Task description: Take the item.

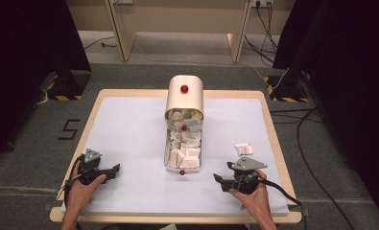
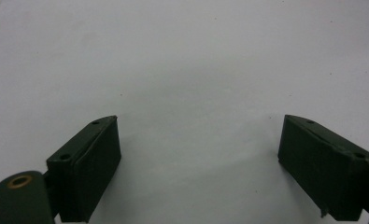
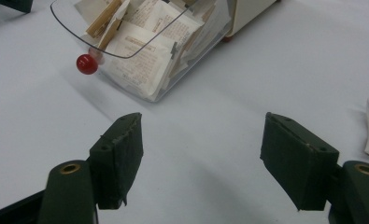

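Both your hand-held grippers are spread wide with nothing in them: the left hand-held gripper [image 1: 114, 168] sits low over the bare white sheet [image 1: 129, 129] on the bench [image 1: 268, 115]. Your right hand-held gripper [image 1: 218, 178] points at the clear packet bin [image 3: 173, 70] with the red knob [image 3: 87, 64], and one loose packet [image 1: 243, 149] lies just behind it.

clear drawer [image 1: 183, 154] | pulled open, full of sachets | sachet [image 1: 243, 149] | loose beside it

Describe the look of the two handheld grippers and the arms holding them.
Both the left gripper and right gripper are black, each topped by a grey three-cornered plate and trailing a black cable. Their jaws end in flat rectangular dark pads. The forearms are bare, with no sleeves showing.
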Demonstrator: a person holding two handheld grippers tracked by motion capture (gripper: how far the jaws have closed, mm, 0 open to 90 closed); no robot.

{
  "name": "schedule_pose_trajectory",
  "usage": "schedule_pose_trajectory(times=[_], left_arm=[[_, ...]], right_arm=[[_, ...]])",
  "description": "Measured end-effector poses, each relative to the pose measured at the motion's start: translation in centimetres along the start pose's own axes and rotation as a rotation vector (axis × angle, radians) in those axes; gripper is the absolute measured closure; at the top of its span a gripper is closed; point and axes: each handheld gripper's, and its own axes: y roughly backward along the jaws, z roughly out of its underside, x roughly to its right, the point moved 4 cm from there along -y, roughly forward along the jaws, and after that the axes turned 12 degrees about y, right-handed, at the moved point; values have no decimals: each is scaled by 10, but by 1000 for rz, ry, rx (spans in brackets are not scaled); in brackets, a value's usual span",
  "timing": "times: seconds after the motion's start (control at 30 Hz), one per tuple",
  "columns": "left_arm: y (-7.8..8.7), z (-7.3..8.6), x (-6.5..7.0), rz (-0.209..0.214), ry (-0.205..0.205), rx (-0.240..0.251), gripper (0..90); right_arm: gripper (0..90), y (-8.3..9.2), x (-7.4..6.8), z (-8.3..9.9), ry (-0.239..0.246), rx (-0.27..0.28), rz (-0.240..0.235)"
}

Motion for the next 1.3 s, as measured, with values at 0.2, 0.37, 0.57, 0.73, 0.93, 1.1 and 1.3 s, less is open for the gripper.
schedule_pose_trajectory(times=[0.2,0.37,0.57,0.73,0.93,1.1,1.3], left_arm=[[0,0,0,0,0,0,122],[0,0,0,0,0,0,121],[0,0,0,0,0,0,122],[0,0,0,0,0,0,122],[0,0,0,0,0,0,122],[0,0,0,0,0,0,122],[0,0,0,0,0,0,122]], right_arm=[[296,-1,-9,4,4,-12,-21],[289,-2,-15,8,13,-27,-33],[282,-2,-19,11,14,-42,-41],[279,-2,-23,14,21,-55,-45],[276,-6,-29,18,31,-83,-58],[274,-8,-33,22,35,-98,-70],[266,-10,-37,25,37,-124,-82]])
